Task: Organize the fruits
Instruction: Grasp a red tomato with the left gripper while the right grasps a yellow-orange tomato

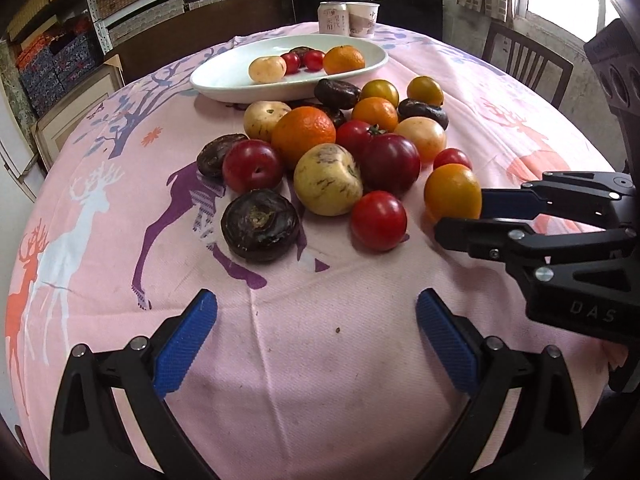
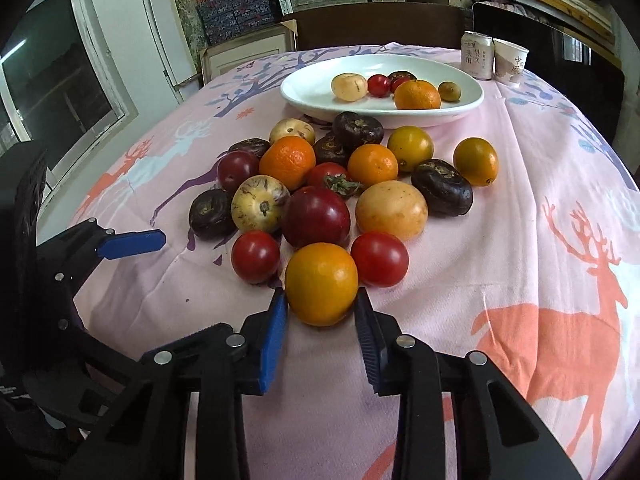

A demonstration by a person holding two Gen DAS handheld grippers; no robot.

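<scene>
A pile of several fruits lies on the pink tablecloth: oranges (image 1: 303,135), red tomatoes (image 1: 378,220), dark purple fruits (image 1: 260,224) and pale striped melons (image 1: 328,179). Behind the pile stands a white oval plate (image 1: 218,80) holding a few fruits, among them an orange (image 2: 417,95). My right gripper (image 2: 321,300) is shut on a yellow-orange fruit (image 2: 321,280) at the near edge of the pile, a blue pad against each side; the fruit still rests on the cloth. My left gripper (image 1: 316,300) hovers open over bare cloth in front of the pile, with nothing between its fingers.
A drink can (image 1: 333,18) and a paper cup (image 1: 363,19) stand at the table's far edge behind the plate. Chairs, shelves and stacked boxes surround the round table. In the right wrist view one blue finger (image 2: 132,242) of the left gripper shows at the left.
</scene>
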